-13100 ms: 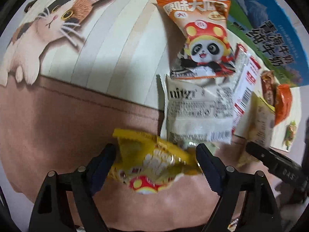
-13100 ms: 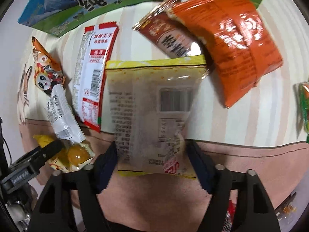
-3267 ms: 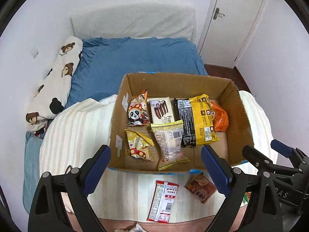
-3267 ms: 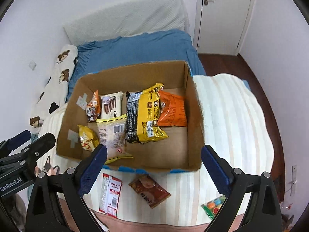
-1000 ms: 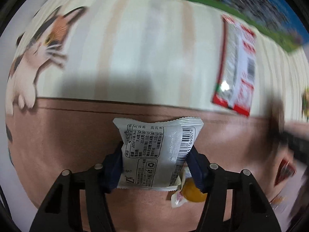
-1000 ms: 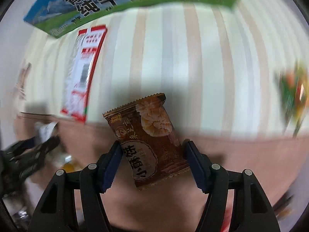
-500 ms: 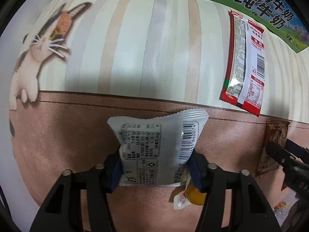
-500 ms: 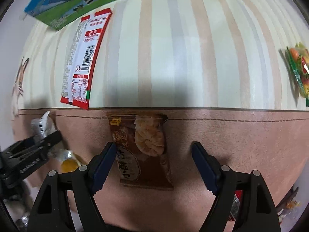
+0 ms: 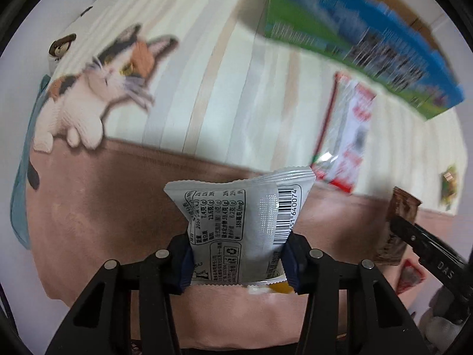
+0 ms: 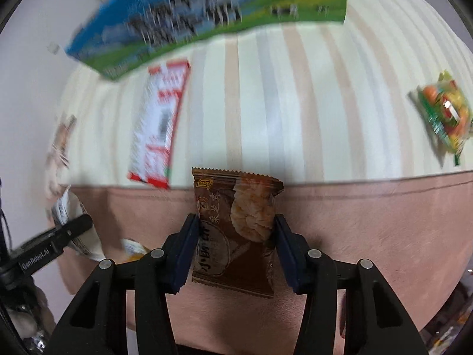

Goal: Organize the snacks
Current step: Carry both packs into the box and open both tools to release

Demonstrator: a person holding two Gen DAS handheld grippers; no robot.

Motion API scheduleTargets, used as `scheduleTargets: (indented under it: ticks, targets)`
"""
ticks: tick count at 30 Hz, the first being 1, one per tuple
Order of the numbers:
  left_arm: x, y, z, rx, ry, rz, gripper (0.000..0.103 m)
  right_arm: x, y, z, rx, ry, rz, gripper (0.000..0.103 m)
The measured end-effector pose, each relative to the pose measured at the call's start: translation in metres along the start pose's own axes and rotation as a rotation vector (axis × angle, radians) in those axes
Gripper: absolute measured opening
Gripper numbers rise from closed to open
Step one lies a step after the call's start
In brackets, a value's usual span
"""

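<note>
"Two packets, one in each of my grippers. My left gripper [image 9: 238, 261] has its fingers [image 9: 184, 261] clamped on the white packet [image 9: 245, 224], and my right gripper [image 10: 235, 247] is pinching the brown packet [image 10: 233, 227] the same way."

"Where do they sit against the fingers?"

"Each runs straight out ahead, long axis along the line of the fingers. I've got the lower half pinched across its width and the crimped top edge pointing away from me, clear of the blanket [image 9: 88, 207]. The white one shows its barcode and nutrition panel to the camera; the brown one shows its printed front."

"And the box?"

"Beyond both, at the far top of each view: the printed carton [image 10: 207, 14] with the blue and green side. In the left view it lies ahead and to the right; in the right view, ahead and to the left. I'd judge neither hand much nearer."

"Anything in the way?"

"One red-and-white packet [image 10: 156, 124] lies flat on the striped part of the blanket, just this side of the carton, long axis pointing roughly at it. A green candy packet [image 10: 443, 112] lies well off to the right. Both packets will need carrying forward and up over the carton's near wall, I think."
</note>
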State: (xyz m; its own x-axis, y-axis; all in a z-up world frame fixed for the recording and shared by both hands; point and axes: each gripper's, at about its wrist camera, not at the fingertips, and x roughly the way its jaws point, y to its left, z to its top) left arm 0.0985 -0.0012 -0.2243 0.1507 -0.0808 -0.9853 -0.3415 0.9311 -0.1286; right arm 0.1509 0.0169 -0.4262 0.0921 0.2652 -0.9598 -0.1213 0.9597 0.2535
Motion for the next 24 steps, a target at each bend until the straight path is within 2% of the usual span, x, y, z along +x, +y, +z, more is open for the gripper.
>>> scheduleTargets:
  ticks: [3,5,7,11,15,17,21,24]
  targets:
    - [-0.03,-0.019,0.013,0.005,-0.042,-0.055,0.046,-0.034,-0.004,0.022,0.011,-0.046,0.059,0.053]
    - [-0.051,-0.035,0.03,0.027,-0.068,-0.095,0.046,-0.062,-0.01,0.035,0.012,-0.08,0.096,0.053]
    - [-0.074,-0.054,0.052,0.06,-0.101,-0.133,0.046,-0.084,0.001,0.046,0.003,-0.111,0.12,0.053]
    - [-0.11,-0.059,0.118,0.123,-0.122,-0.197,0.046,-0.131,0.009,0.099,-0.013,-0.192,0.151,0.053]
    - [-0.123,-0.09,0.185,0.172,-0.127,-0.22,0.046,-0.148,0.022,0.156,-0.04,-0.242,0.107,0.053]
    - [-0.12,-0.102,0.209,0.175,-0.103,-0.233,0.046,-0.15,0.017,0.185,-0.043,-0.244,0.076,0.053]
    - [-0.087,-0.122,0.266,0.103,0.029,-0.29,0.046,-0.138,0.001,0.231,-0.037,-0.211,0.019,0.053]
    - [-0.063,-0.136,0.295,0.09,0.097,-0.295,0.046,-0.124,-0.003,0.255,-0.037,-0.18,-0.004,0.053]
